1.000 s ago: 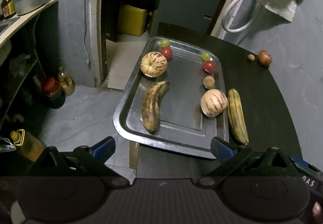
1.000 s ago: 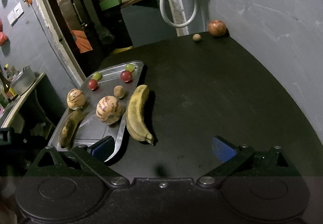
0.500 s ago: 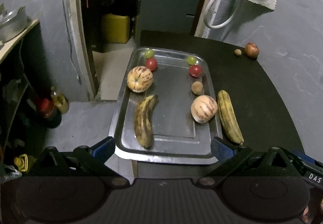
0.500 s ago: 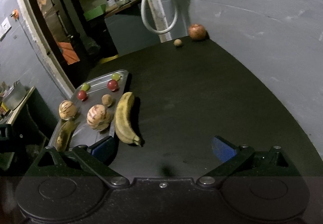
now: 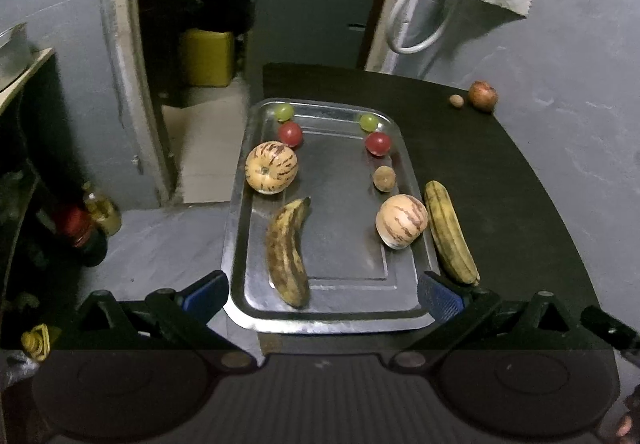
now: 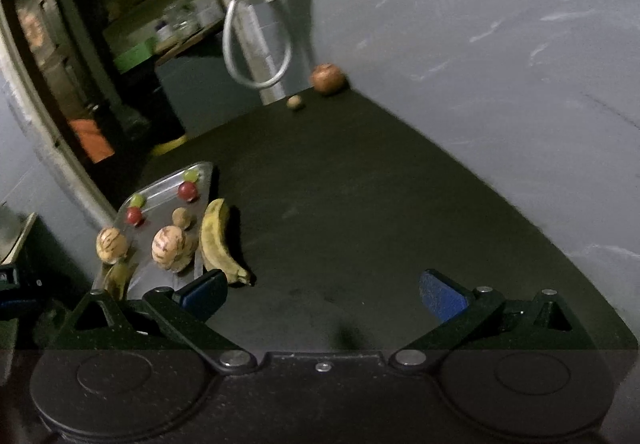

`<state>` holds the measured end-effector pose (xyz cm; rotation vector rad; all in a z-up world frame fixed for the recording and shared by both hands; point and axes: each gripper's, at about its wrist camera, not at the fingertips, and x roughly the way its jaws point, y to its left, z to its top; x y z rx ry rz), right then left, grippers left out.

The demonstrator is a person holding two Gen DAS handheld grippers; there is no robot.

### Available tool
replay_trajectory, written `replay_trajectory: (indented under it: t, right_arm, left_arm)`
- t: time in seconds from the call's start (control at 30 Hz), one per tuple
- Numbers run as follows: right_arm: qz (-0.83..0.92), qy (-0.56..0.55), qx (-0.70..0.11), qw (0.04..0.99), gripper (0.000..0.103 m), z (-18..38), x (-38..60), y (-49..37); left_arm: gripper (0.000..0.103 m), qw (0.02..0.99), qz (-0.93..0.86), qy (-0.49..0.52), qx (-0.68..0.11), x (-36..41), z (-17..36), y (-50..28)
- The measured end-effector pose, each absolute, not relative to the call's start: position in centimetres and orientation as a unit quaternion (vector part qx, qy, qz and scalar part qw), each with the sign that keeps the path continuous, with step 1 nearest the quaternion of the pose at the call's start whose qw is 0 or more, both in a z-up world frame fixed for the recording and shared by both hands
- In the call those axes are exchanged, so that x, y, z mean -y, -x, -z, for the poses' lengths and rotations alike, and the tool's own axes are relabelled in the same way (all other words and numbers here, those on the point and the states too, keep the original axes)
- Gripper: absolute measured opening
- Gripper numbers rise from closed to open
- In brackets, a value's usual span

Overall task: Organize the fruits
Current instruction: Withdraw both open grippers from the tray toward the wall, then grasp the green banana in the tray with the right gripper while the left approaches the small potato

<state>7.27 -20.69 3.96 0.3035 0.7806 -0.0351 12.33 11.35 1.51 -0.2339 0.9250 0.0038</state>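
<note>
Left wrist view: we see the left gripper (image 5: 322, 290), jaws wide and empty, straddling the rectangular steel tray (image 5: 402, 152)'s near rim; the right gripper (image 6: 322, 290) is likewise wide over the bare black tabletop (image 6: 380, 204).

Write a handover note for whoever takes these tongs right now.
Left tongs: open, empty, above the tray's near edge.
Right tongs: open, empty, over bare table.
In the tray: two striped melons, one banana, two red and two green small fruits, one brown fruit.
Left to do: second banana lies beside the tray; apple and small nut sit at the table's far corner.
</note>
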Motion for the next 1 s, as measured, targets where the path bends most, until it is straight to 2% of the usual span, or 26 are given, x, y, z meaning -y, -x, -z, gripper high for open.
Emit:
replay_trajectory:
  t: [0.17,0.27,0.4,0.57,1.0]
  right_arm:
    - [0.072,-0.168,-0.372,0.91,0.102,-5.4,16.9,-4.4]
    - [0.101,-0.226,-0.377,0.892,0.102,-6.3,14.1,-2.7]
    - [0.118,-0.29,-0.374,0.873,0.102,-7.4,10.4,-1.9]
    - [0.129,-0.312,-0.357,0.871,0.102,-8.6,5.9,-3.9]
    - [0.224,-0.444,-0.289,0.818,0.102,-4.5,1.3,-14.3]
  left_arm:
    - [0.102,0.892,0.068,0.104,-0.435,-14.8,-1.0,-12.9]
    - [0.102,0.893,0.125,0.091,-0.423,-17.7,-1.2,-13.2]
    - [0.102,0.894,0.156,0.072,-0.414,-22.1,-3.2,-14.1]
    - [0.102,0.896,0.185,0.063,-0.399,-25.6,-5.5,-17.7]
    - [0.102,0.862,0.319,-0.024,-0.394,-22.0,-4.5,-34.3]
